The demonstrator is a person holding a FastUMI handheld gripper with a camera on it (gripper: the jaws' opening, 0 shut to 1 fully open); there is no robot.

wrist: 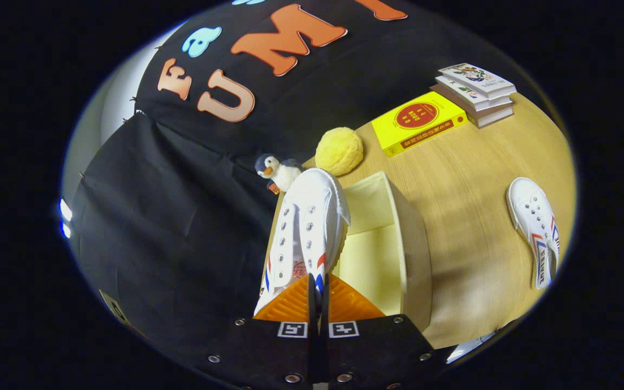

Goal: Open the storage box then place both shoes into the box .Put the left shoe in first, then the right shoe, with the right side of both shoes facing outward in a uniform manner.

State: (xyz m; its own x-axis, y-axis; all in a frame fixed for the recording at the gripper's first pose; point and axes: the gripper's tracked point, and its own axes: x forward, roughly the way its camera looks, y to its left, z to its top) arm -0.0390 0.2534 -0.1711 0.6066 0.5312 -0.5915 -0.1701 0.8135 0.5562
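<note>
Shoes: two, one white shoe [306, 227] pinched at its heel edge between the fingers of the gripper [317, 284], the other shoe [537, 230] lay on the wooden table [474, 179], well apart from the box.
Storage boxes: one, a pale open storage box [393, 244] just ahead of the fingers.
Books: three, a yellow book [417, 122] lying singly and a stack of two books [477, 92] beside it.
Soft toys: two, a yellow plush ball [338, 150] and a small penguin toy [277, 172].
Grippers: one.

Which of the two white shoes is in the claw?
The white canvas lace-up shoe beside the open cream storage box, pinched by the claw. The other white shoe lies loose on the wooden table.
</note>
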